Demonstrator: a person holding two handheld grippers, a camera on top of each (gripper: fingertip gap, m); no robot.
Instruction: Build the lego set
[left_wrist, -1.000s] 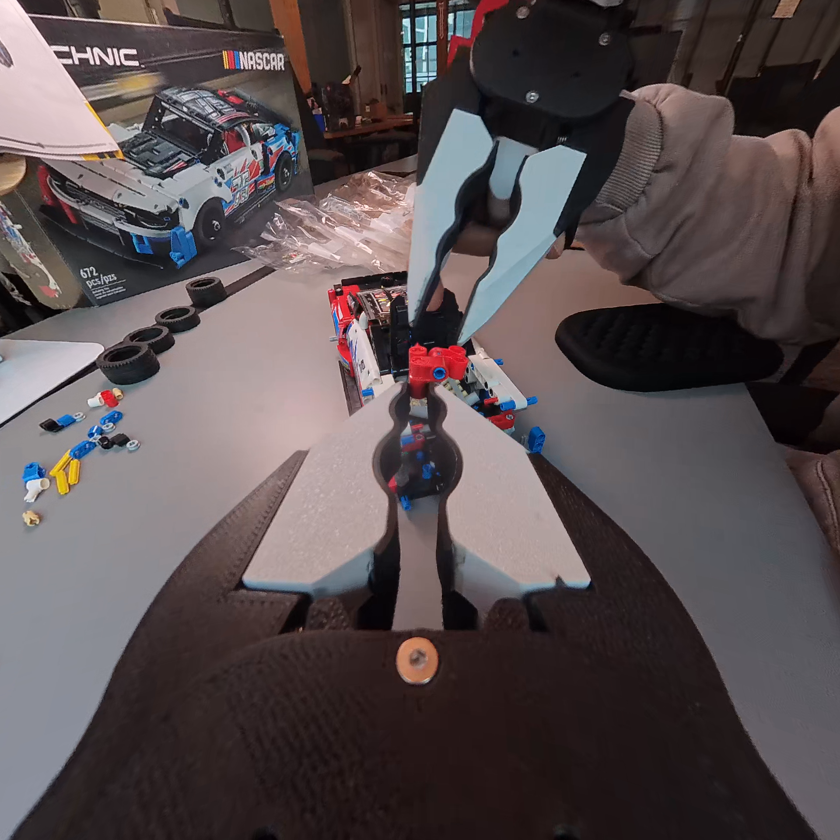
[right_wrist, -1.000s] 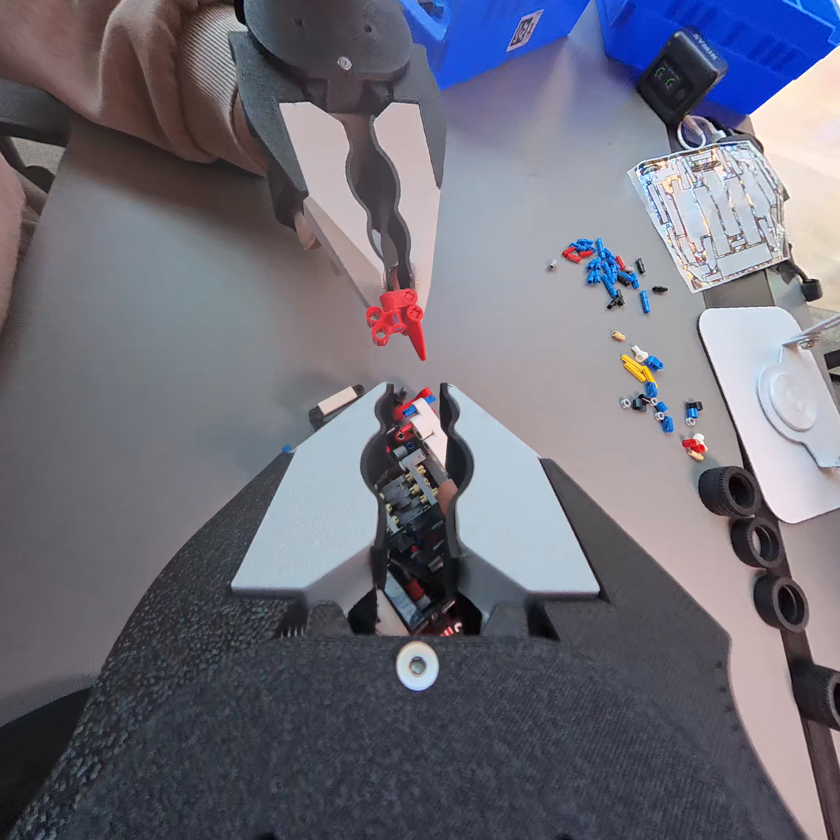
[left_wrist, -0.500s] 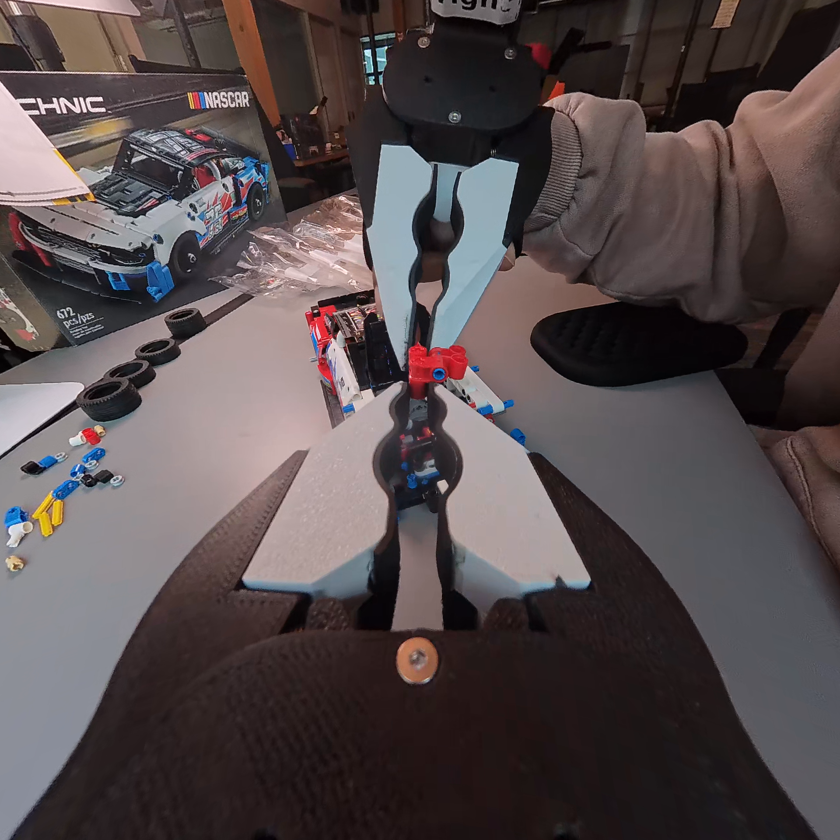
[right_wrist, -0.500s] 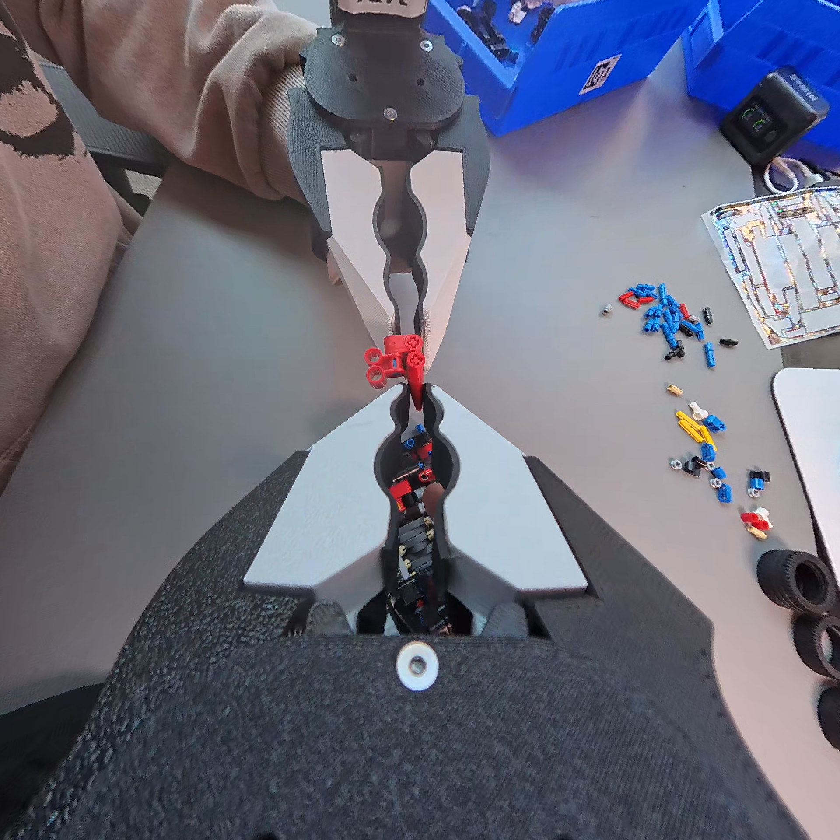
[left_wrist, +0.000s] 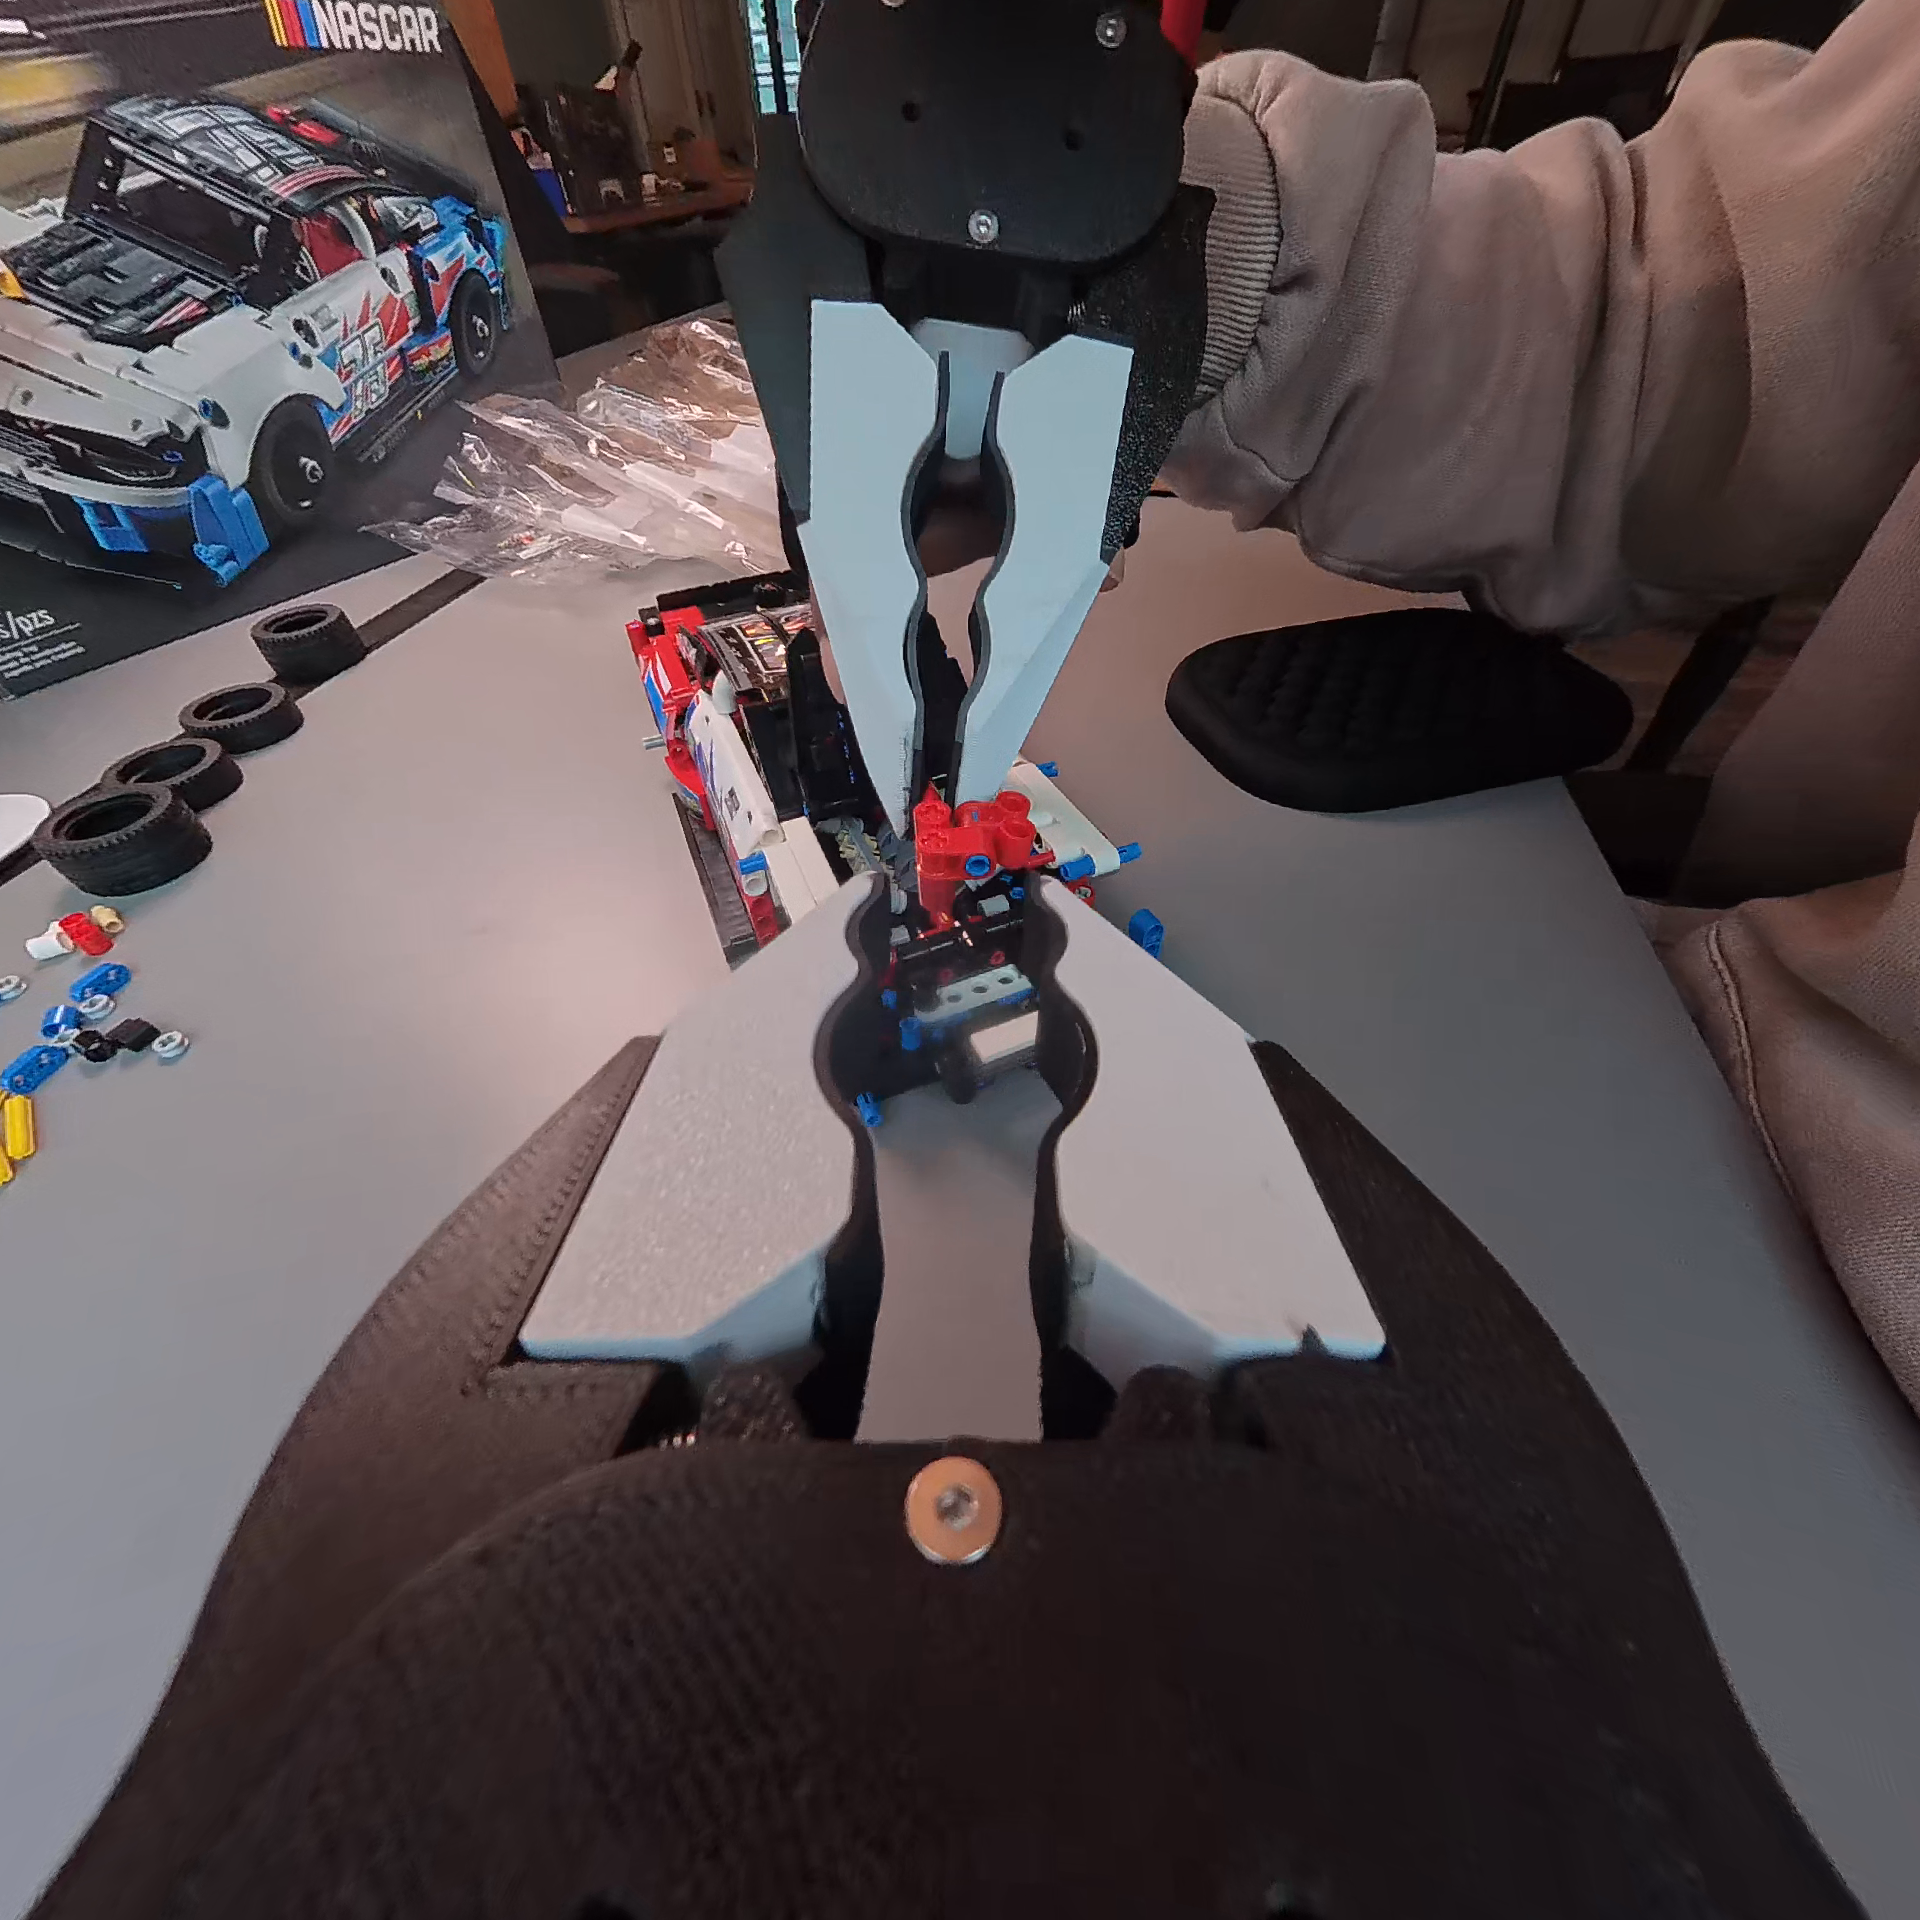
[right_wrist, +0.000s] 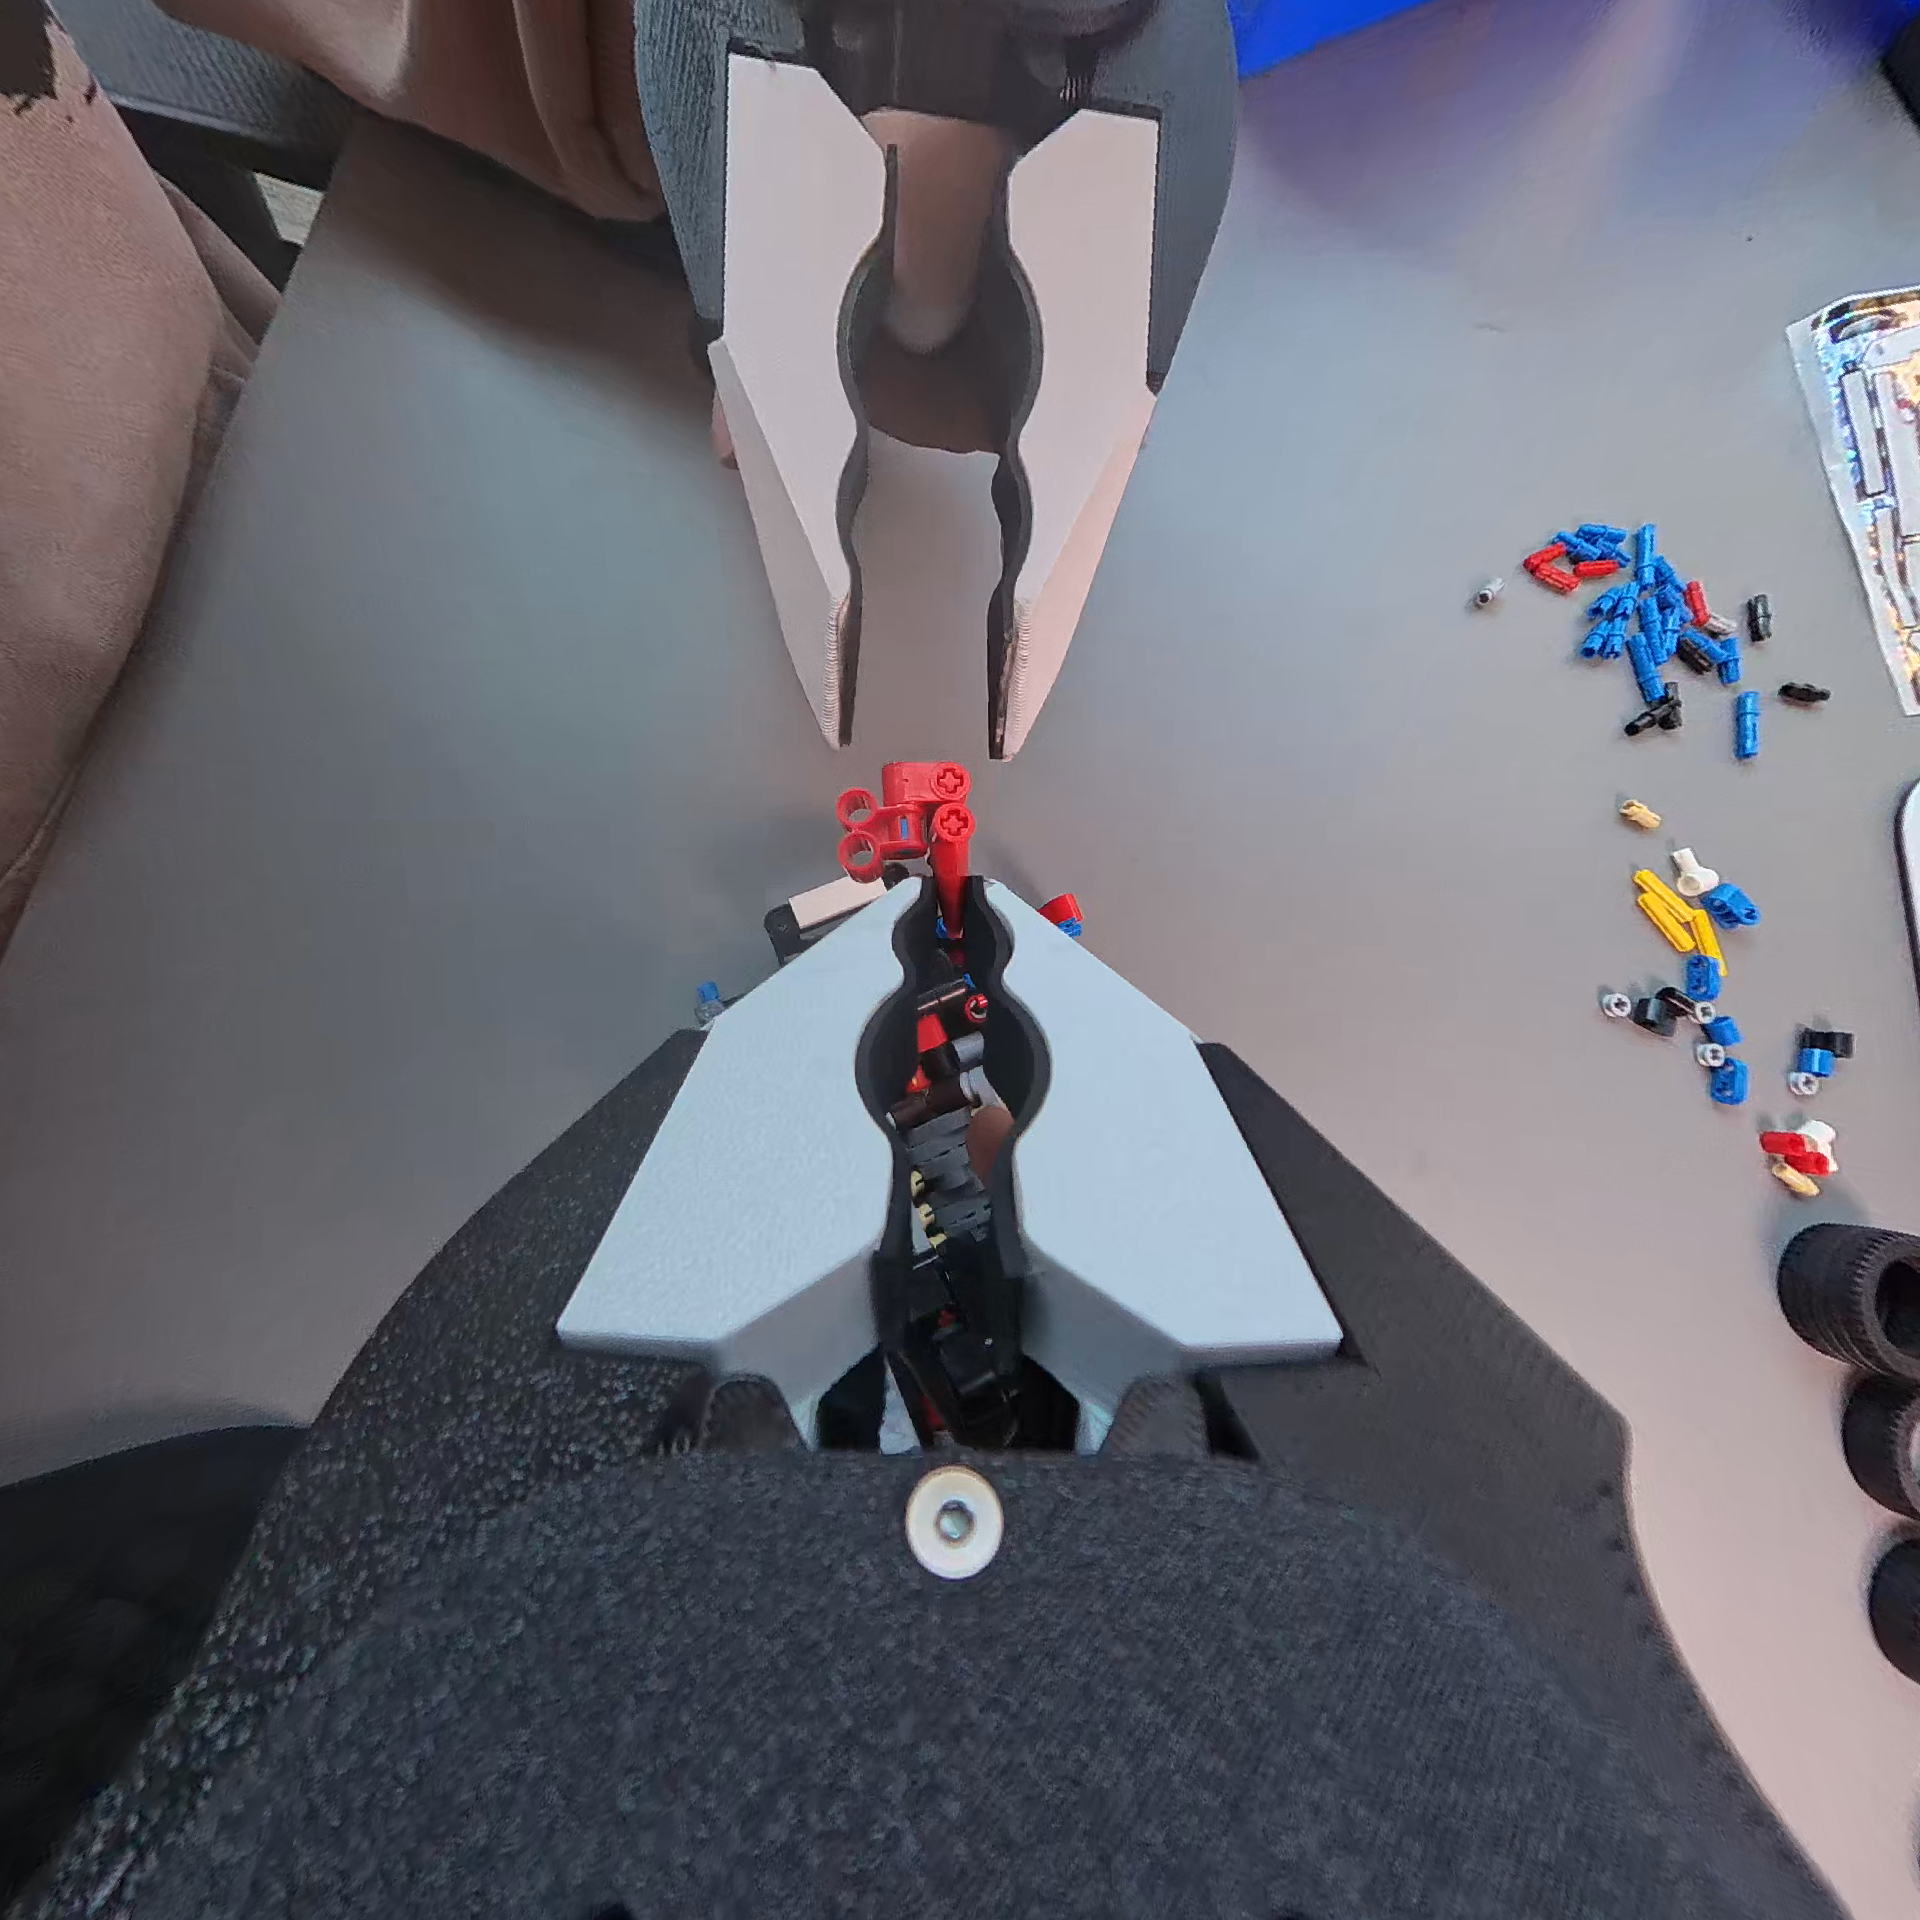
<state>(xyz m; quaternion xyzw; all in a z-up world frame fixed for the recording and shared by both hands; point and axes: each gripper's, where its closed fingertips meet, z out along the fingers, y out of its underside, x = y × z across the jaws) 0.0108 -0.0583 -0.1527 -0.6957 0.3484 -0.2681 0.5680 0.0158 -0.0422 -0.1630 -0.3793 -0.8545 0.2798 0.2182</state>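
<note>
While pinched in the right jaws, red piece (right_wrist: 914, 821) just beyond the spread left jaws.

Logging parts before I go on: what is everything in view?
table: one, grey, under everything
lego car: one, white, red and black, mid-surface, half built
red piece: one, red, gripped over the car
tyres: four, black, in a row
loose pieces: many, mostly blue, scattered
set box: one, dark, behind the tyres
plastic bags: several, clear, beside the box
left tongs: open, facing the piece
right tongs: shut on the red piece
</note>
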